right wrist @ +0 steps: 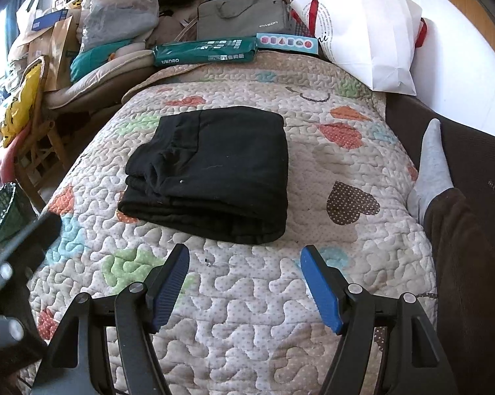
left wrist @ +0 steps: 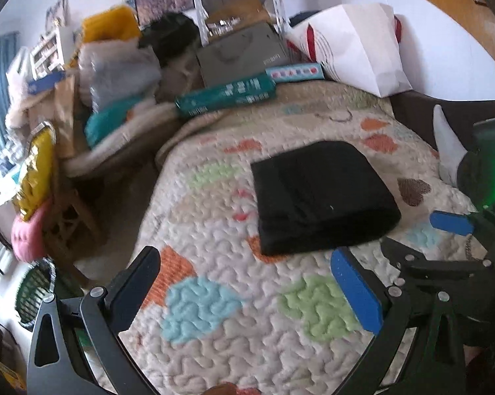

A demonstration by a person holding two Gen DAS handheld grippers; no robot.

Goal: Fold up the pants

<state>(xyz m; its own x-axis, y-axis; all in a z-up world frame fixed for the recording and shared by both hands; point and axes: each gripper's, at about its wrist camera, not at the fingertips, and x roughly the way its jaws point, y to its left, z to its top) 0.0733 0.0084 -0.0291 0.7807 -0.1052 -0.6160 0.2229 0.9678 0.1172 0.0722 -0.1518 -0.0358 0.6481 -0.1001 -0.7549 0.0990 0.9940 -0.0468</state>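
Note:
The black pants [right wrist: 211,174] lie folded into a thick rectangle on the heart-patterned quilt [right wrist: 247,312]; they also show in the left wrist view [left wrist: 319,194]. My right gripper [right wrist: 244,283] is open and empty, just short of the pants' near edge. My left gripper [left wrist: 247,293] is open and empty, held back over the quilt to the near left of the pants. The right gripper's blue pads show at the right of the left wrist view [left wrist: 451,223].
A person's grey sock [right wrist: 431,164] and brown-clad leg [right wrist: 461,263] lie along the quilt's right side. A white paper bag [right wrist: 369,39], green box [right wrist: 204,52] and grey laptop bag [right wrist: 244,13] stand at the far edge. Piled clutter and a green basket [right wrist: 0,214] are at left.

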